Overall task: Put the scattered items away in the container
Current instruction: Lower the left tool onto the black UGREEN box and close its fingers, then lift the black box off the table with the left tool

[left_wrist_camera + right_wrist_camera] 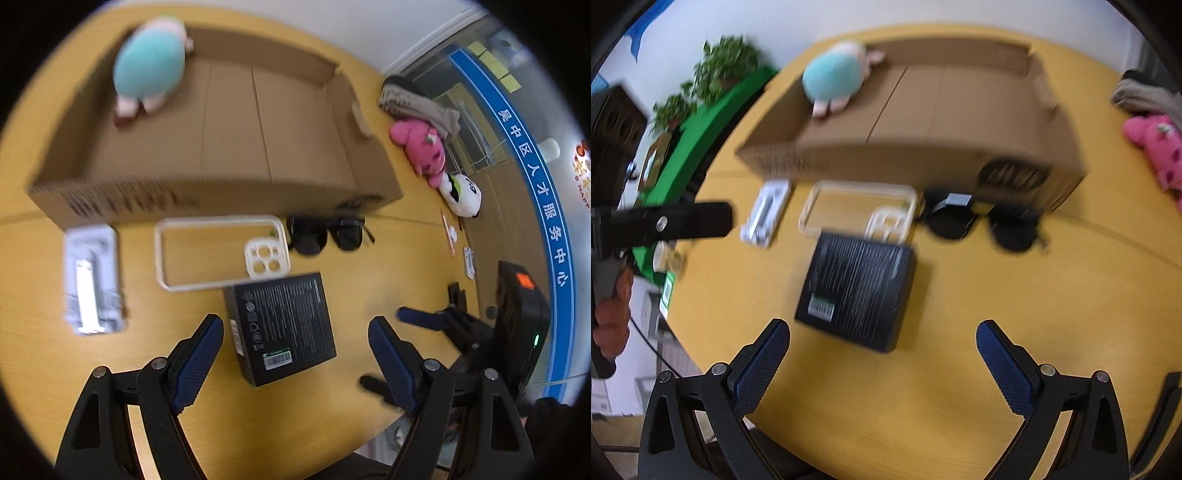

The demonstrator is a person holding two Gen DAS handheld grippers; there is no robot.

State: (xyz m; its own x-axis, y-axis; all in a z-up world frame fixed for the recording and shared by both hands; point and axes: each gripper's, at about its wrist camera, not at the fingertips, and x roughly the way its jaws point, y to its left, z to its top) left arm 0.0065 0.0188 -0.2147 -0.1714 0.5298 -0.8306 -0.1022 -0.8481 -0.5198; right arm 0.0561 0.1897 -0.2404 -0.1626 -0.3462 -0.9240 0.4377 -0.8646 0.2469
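Observation:
An open cardboard box (229, 155) lies on the yellow table, with a teal and pink plush toy (147, 66) in its far left corner. In front of it lie a white packaged item (94, 280), a clear phone case (221, 251), black sunglasses (325, 236) and a black carton (284, 325). My left gripper (295, 322) is open, and the carton shows between its fingers with the pads clear of it. My right gripper (883, 326) is open and empty just short of the black carton (857, 288). The cardboard box (923, 122) and sunglasses (982, 225) lie beyond.
A pink plush (421, 147), a white plush (461, 195) and folded cloth (417, 99) lie right of the box near the table edge. Small items (469, 262) sit by that edge. In the right wrist view a hand (613, 317) holds the other gripper's handle, with potted plants (716, 70) behind.

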